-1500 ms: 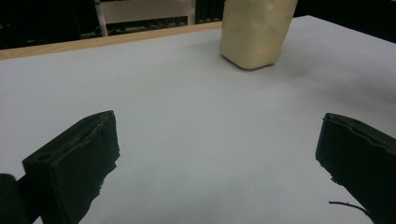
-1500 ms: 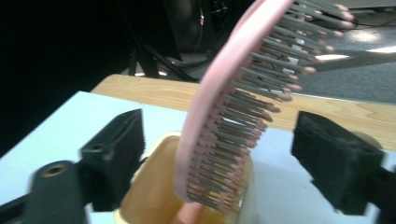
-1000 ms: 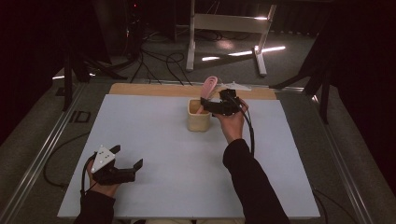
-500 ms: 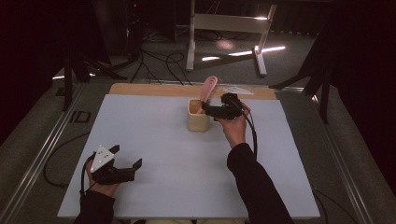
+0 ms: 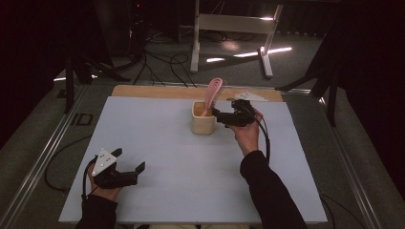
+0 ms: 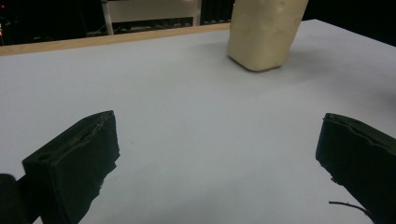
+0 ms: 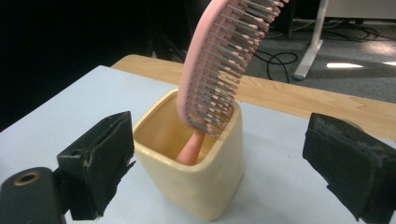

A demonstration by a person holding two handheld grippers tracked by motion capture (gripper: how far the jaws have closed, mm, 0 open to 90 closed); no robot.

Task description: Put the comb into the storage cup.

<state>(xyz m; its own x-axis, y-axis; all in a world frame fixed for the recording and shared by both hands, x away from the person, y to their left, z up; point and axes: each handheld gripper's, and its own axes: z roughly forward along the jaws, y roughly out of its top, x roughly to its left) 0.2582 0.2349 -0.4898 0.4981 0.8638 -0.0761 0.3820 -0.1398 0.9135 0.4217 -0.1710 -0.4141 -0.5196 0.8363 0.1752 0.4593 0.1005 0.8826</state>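
Pale grey-white flat counter (image 5: pixel 167 157) with a light wood strip (image 5: pixel 157 91) along the far edge, sitting in a dark room with cables on the floor behind. Big stuff first: black-sleeved right forearm (image 5: pixel 267 191) reaching in from the bottom edge, hand wrapped around the black right gripper (image 5: pixel 224 116), parked just beside the right side of a cream-yellow square ceramic cup (image 5: pixel 203 123). Jaws wide apart, clamped on nothing, cup sitting between them in the right gripper view (image 7: pixel 201 177) but not touched. Cup upright in the far middle of the counter, close to the wood strip. Poking out of it: pink plastic hairbrush (image 5: pixel 211 95), handle down inside, head tilted up and leaning over the rim, grey bristles with pink tips showing clearly in the right gripper view (image 7: pixel 224 60). Down at the near left corner, black left gripper (image 5: pixel 125 171) with its grey three-cornered plate on top, low over the counter, well apart from the cup, jaws spread wide, holding nothing. Same cup far off at the top of the left gripper view (image 6: pixel 264 32).
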